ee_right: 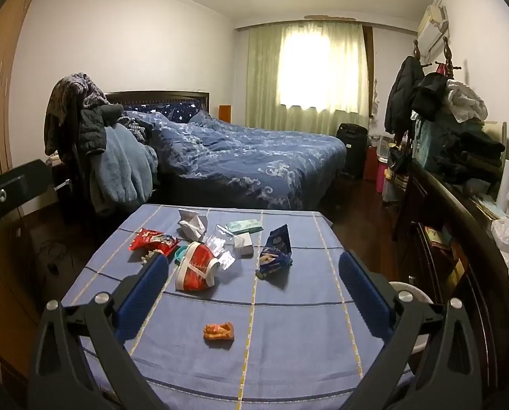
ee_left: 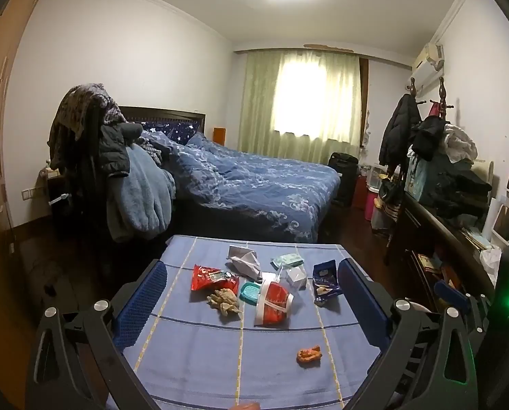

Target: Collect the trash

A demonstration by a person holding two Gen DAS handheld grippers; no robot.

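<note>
Trash lies on a table with a blue cloth (ee_left: 193, 358) (ee_right: 288, 341). There is a red and white wrapper (ee_left: 273, 304) (ee_right: 196, 266), a red snack bag (ee_left: 211, 276) (ee_right: 152, 239), a dark blue packet (ee_left: 326, 282) (ee_right: 275, 251), crumpled grey paper (ee_left: 244, 261) (ee_right: 193, 225), a beige crumpled scrap (ee_left: 224, 300), a teal lid (ee_left: 250, 292), a pale green pack (ee_left: 286, 259) (ee_right: 245, 226) and an orange peel piece (ee_left: 309, 355) (ee_right: 219, 330). My left gripper (ee_left: 252, 304) is open and empty above the near table. My right gripper (ee_right: 254, 294) is open and empty above the peel.
A bed with a blue quilt (ee_left: 254, 181) stands behind the table. A chair piled with clothes (ee_left: 117, 157) is at the left. A dark dresser stacked with clothes (ee_right: 459, 157) runs along the right wall. A white bin rim (ee_right: 411, 294) shows beside the table's right edge.
</note>
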